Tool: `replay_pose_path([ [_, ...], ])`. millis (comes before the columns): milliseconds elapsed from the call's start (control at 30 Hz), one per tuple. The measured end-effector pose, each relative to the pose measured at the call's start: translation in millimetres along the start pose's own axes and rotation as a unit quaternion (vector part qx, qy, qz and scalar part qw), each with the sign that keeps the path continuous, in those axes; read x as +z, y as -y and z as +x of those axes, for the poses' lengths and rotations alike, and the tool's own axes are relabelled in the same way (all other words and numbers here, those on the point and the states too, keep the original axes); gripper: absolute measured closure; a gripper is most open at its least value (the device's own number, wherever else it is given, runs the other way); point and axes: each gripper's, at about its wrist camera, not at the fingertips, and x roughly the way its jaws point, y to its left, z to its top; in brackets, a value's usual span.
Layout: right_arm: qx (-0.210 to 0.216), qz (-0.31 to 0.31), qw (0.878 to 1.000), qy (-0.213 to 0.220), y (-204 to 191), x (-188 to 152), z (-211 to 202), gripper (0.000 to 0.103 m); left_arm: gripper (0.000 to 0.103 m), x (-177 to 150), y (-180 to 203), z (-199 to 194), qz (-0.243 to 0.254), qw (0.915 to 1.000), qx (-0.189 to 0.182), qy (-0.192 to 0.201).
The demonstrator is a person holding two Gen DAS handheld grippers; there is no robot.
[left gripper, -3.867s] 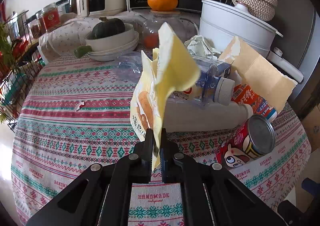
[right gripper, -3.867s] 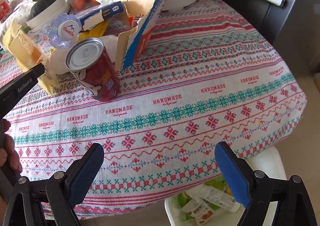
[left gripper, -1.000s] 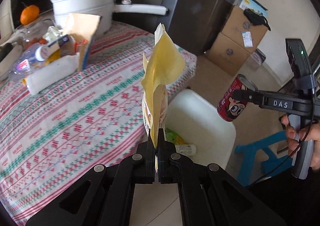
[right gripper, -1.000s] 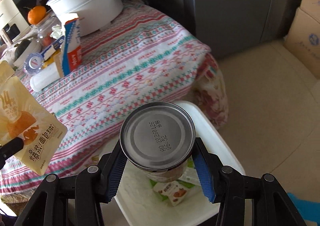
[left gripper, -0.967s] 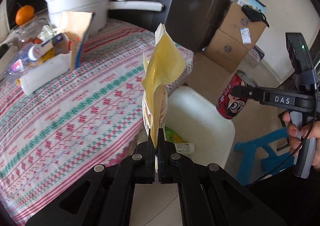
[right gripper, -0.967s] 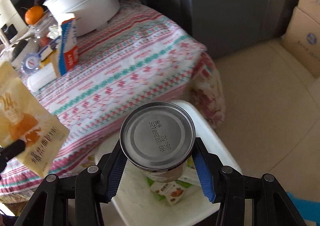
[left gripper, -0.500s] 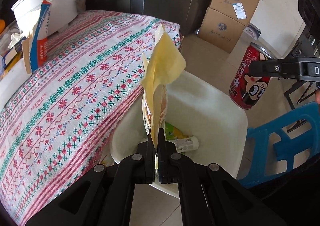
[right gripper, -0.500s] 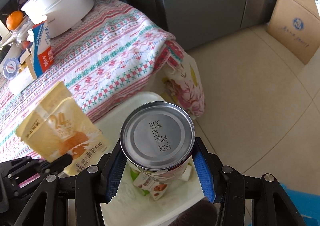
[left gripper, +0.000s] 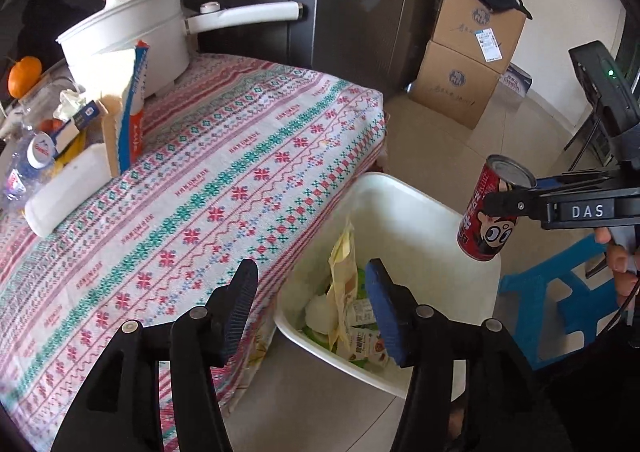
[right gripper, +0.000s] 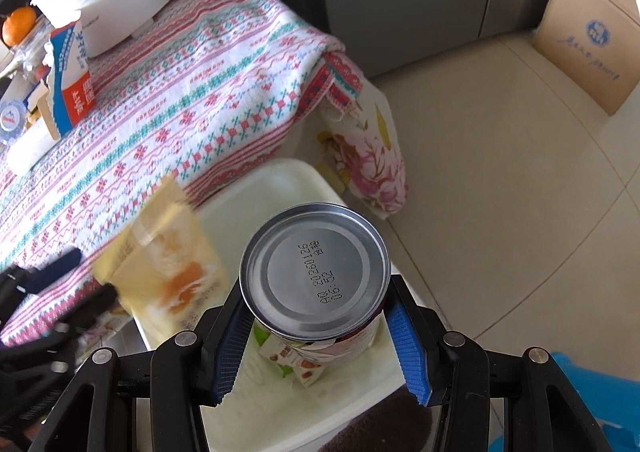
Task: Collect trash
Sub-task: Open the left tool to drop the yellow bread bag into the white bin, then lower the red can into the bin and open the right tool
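A: Where are we in collecting the trash?

B: We are at the drop. Our left gripper [left gripper: 308,300] hangs above the white bin [left gripper: 420,208] beside the table; its jaws have just been opening and now stand apart, nothing pressed between them. The yellow snack pouch [left gripper: 342,276] is loose, blurred in the right wrist view, falling into the bin.

A: And our other hand?

B: Our right gripper [right gripper: 316,324] is clamped on the red drink can [left gripper: 486,220], blue pads against its sides, silver end toward the camera. The can hangs over the bin's far edge, above wrappers already inside.

A: What comes next?

B: We judge the can should be brought fully over the bin's opening, then released. More trash waits on the patterned tablecloth [left gripper: 240,156]: a torn carton [left gripper: 128,108] and a plastic bottle [left gripper: 28,164] near the white pot [left gripper: 132,32].
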Motion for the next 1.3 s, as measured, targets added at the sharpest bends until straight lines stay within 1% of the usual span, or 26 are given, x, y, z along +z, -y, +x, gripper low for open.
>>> replay_pose_path([
  [133, -0.011, -0.006, 1.000, -0.019, -6.0, -1.4, 15.0, 0.046, 0.041, -4.0, -8.4, -13.6, 0.004, 0.9998, 0.019, 0.005],
  [300, -0.023, -0.007, 0.998, -0.056, -12.1, -5.6, 39.6, 0.046, 0.040, -9.4, -21.9, -25.3, 0.002, 0.9990, 0.044, 0.002],
  [367, -0.028, -0.007, 0.997, -0.067, -13.7, -6.9, 47.6, 0.046, 0.038, -11.5, -28.4, -30.2, 0.001, 0.9986, 0.052, 0.004],
  [433, -0.038, -0.010, 0.997, -0.073, -15.3, -7.7, 53.1, 0.046, 0.032, -14.9, -35.3, -38.7, -0.001, 0.9980, 0.063, 0.008],
  [633, -0.050, -0.010, 0.996, -0.079, -15.6, -9.4, 60.7, 0.046, 0.024, -23.3, -56.5, -56.3, -0.016, 0.9965, 0.082, 0.013],
  [867, -0.049, 0.003, 0.996, -0.070, -14.0, -4.2, 63.9, 0.045, 0.018, -31.3, -78.3, -72.9, -0.048, 0.9942, 0.095, 0.017],
  [900, -0.048, 0.007, 0.996, -0.069, -13.6, -3.1, 62.9, 0.043, 0.018, -32.1, -81.9, -75.6, -0.055, 0.9938, 0.095, 0.017],
  [967, -0.041, 0.014, 0.997, -0.062, -13.6, 1.0, 57.9, 0.032, 0.017, -33.1, -89.8, -81.0, -0.071, 0.9929, 0.094, 0.018],
  [1033, -0.034, 0.018, 0.998, -0.054, -15.7, 2.2, 51.2, 0.032, 0.017, -33.9, -98.0, -86.4, -0.086, 0.9916, 0.095, 0.019],
  [1100, -0.026, 0.020, 0.998, -0.045, -19.1, 2.8, 42.8, 0.031, 0.017, -33.4, -104.7, -92.5, -0.095, 0.9890, 0.112, 0.020],
  [1233, -0.012, 0.003, 1.000, -0.010, -34.4, 4.3, 18.8, 0.030, 0.017, -30.9, -113.1, -109.4, -0.094, 0.9836, 0.148, 0.039],
  [1267, -0.008, -0.003, 1.000, 0.001, -39.2, 4.2, 12.3, 0.029, 0.016, -30.2, -115.8, -113.6, -0.095, 0.9825, 0.154, 0.044],
  [1300, -0.004, -0.011, 1.000, 0.013, -44.5, 4.8, 4.5, 0.028, 0.013, -29.6, -118.4, -117.3, -0.096, 0.9815, 0.158, 0.050],
])
